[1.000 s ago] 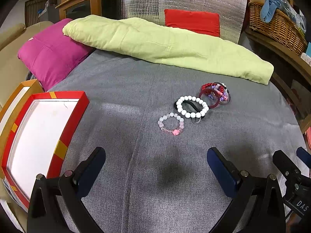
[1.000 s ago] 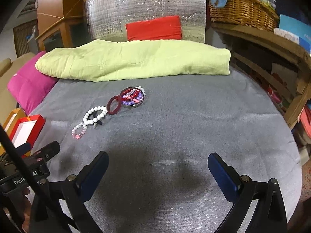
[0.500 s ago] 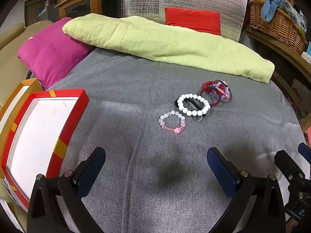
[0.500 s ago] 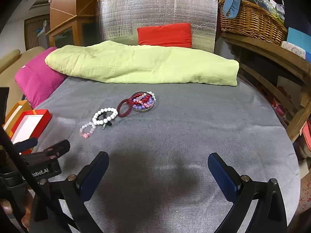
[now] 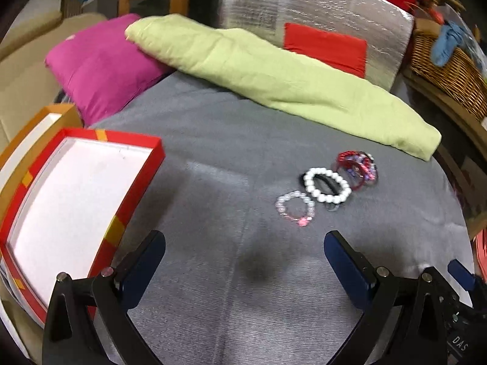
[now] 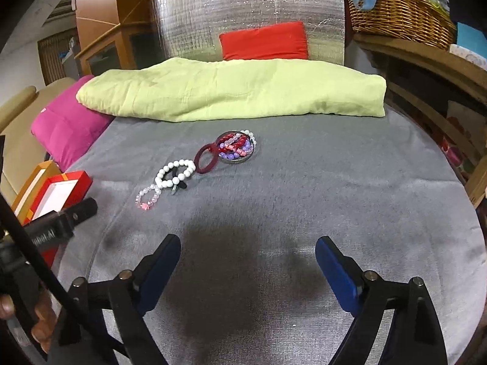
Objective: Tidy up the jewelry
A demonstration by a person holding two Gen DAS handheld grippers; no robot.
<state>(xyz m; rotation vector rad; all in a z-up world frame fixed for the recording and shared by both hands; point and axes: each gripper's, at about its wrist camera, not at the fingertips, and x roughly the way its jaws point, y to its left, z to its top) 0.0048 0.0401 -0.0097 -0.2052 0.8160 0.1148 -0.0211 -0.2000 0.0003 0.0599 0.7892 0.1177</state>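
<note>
On the grey bedspread lie a pale pink bead bracelet (image 5: 294,209) (image 6: 148,196), a white bead bracelet (image 5: 327,184) (image 6: 175,172) over a black hair tie, a dark red ring (image 6: 207,158), and a small round dish (image 6: 243,159) heaped with red and purple beads (image 5: 357,167). An open red box with white lining (image 5: 70,210) (image 6: 56,191) sits at the left. My left gripper (image 5: 243,245) is open and empty, short of the pink bracelet. My right gripper (image 6: 248,252) is open and empty, well in front of the jewelry.
A folded lime green blanket (image 6: 231,94) lies across the back, with a magenta pillow (image 5: 100,64) at its left and a silver panel with a red cushion (image 6: 263,41) behind. A wicker basket (image 6: 398,9) stands on a wooden shelf at right. An orange box (image 5: 36,127) flanks the red one.
Both grippers have moved forward toward the jewelry, which looks larger and nearer now. The left view has swung a little right and is blurred. Nothing on the bed has moved.
</note>
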